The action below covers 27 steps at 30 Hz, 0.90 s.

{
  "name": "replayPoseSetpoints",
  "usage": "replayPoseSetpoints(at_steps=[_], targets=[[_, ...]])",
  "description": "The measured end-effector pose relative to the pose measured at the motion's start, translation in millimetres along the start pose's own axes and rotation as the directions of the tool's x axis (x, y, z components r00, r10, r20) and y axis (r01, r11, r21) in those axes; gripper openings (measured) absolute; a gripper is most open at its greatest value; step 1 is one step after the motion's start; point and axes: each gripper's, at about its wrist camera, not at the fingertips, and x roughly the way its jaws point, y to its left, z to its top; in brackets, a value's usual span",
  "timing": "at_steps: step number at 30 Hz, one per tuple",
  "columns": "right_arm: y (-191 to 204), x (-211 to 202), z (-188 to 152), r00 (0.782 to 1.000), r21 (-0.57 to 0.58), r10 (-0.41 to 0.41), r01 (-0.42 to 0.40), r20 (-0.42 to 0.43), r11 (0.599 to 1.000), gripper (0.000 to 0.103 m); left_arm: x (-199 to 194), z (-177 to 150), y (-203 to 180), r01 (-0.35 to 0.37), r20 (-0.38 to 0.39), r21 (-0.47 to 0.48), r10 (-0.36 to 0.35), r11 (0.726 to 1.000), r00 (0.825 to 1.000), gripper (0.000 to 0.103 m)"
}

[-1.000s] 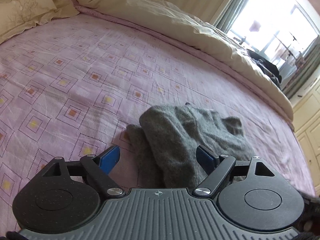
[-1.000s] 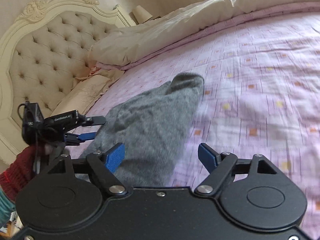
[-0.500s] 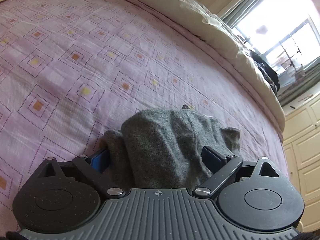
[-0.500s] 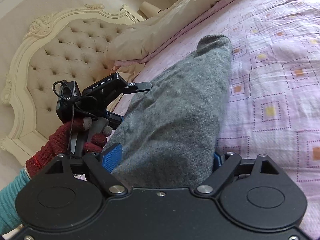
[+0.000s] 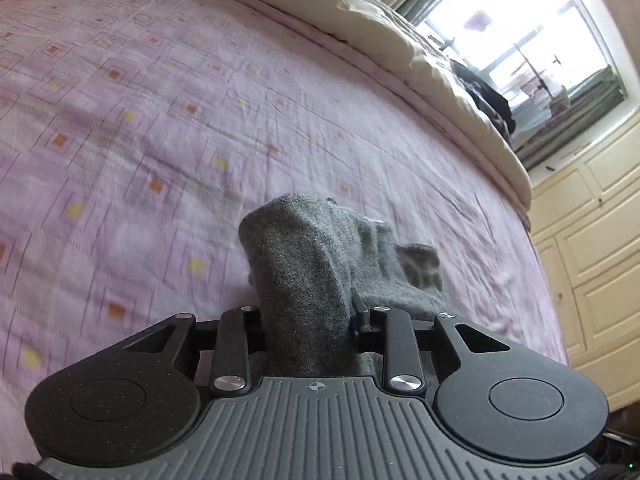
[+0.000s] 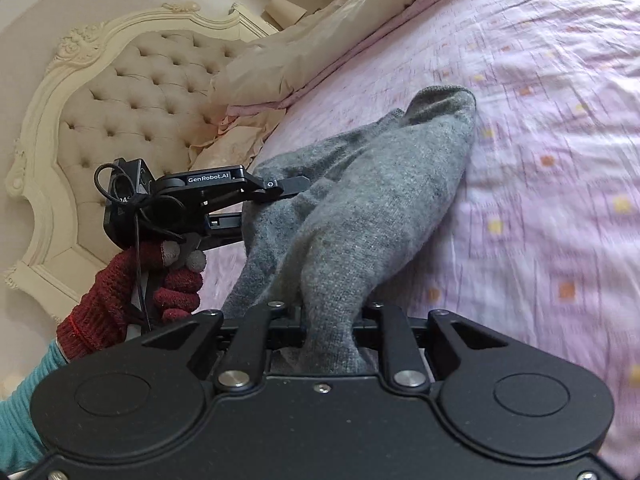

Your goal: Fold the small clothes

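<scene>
The grey knitted garment lies on the pink patterned bedsheet with its near end bunched up between the fingers of both tools. The right tool has just been closing and now pinches a thick fold of the knit, which rises in a ridge out of its jaws. The left tool has likewise just closed on the cloth, a gathered hump standing up between its fingers; in the right wrist view the left tool bites into the garment's left edge. The wool looks fuzzy and rumpled, its far end draped flat on the sheet. A hand in a dark red glove grips the left tool's handle, a teal sleeve behind it.
</scene>
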Motion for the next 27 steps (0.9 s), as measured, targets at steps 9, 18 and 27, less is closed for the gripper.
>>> replayPoseSetpoints(at_steps=[9, 18, 27], targets=[[-2.2, -70.9, -95.6, 0.993, 0.092, -0.076, 0.084, -0.091, 0.992, 0.034, -41.1, -105.9, -17.5, 0.081, -0.099, 0.012, -0.08, 0.997, 0.992, 0.03], [11.7, -108.8, -120.6, 0.95, -0.076, -0.312, 0.311, 0.001, 0.947, 0.058, -60.6, -142.6, -3.4, -0.052, 0.076, 0.171, 0.039, 0.984, 0.996, 0.054], [65.5, -108.2, -123.6, 0.883, -0.323, -0.313, 0.428, 0.351, 0.844, 0.083, -127.3, -181.8, -57.5, -0.299, 0.404, 0.326, 0.154, 0.897, 0.902, 0.06]])
